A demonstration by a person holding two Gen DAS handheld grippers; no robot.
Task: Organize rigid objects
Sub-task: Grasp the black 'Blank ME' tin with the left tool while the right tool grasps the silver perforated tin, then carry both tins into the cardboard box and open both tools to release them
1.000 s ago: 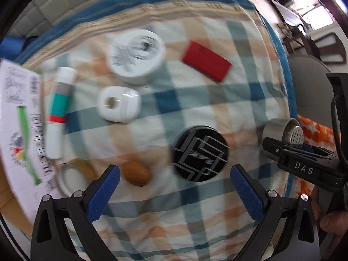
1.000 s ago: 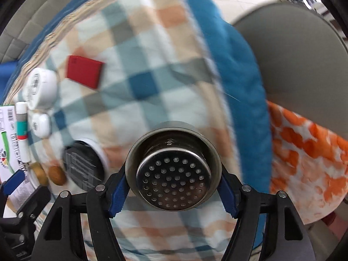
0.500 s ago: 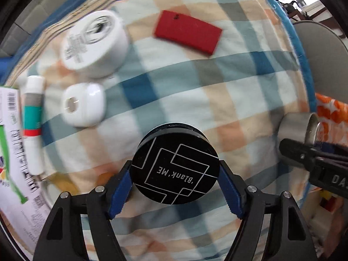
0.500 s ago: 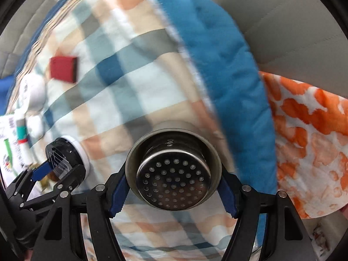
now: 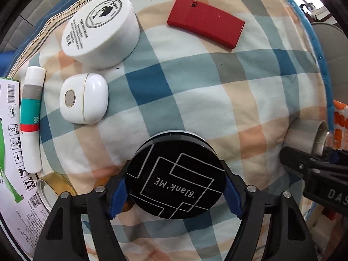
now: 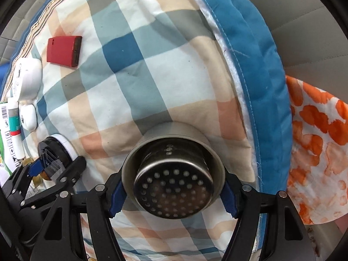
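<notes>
Black round tin [image 5: 176,177] sits squarely between the blue pads of the left tongs [image 5: 176,192], which have just closed onto its sides and point straight down at the checked quilt [image 5: 195,100]. The right tongs [image 6: 171,192] clamp the steel strainer cup [image 6: 173,174], mouth toward the camera, near the quilt's blue border. Beyond the left tongs, to their left, lie the white case [image 5: 83,99] and the tube [image 5: 31,119]; further ahead sit the white jar [image 5: 101,29] and the red flat box [image 5: 205,22], long axis crosswise. What any container holds cannot be seen.
</notes>
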